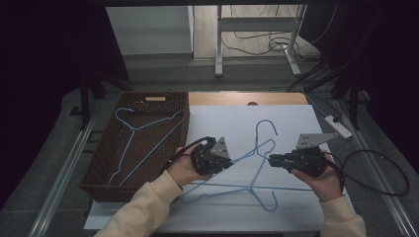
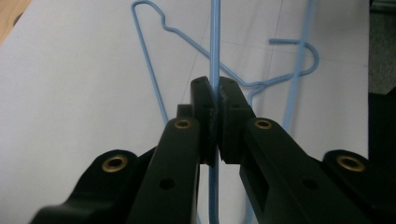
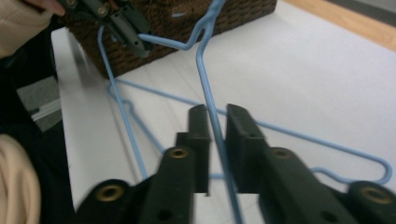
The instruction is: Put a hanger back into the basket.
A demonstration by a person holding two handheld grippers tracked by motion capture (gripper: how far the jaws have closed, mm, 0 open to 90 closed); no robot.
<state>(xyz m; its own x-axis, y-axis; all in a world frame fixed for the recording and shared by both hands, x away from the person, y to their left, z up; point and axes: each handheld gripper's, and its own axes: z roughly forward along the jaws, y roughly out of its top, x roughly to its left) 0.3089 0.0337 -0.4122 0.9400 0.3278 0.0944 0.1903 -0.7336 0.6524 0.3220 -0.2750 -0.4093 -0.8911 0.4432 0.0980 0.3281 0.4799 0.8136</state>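
Two blue hangers [image 1: 247, 168] on white table [image 1: 296, 123], dim room.

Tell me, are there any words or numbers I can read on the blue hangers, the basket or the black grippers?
None: no words or numbers can be read.
Dark brown woven basket: a pale tag on its far rim, too small and blurred to read.
Light blue wire hangers: bare wire, no label.
Left black hand-held gripper and right black hand-held gripper: no markings show, just brass rivets.
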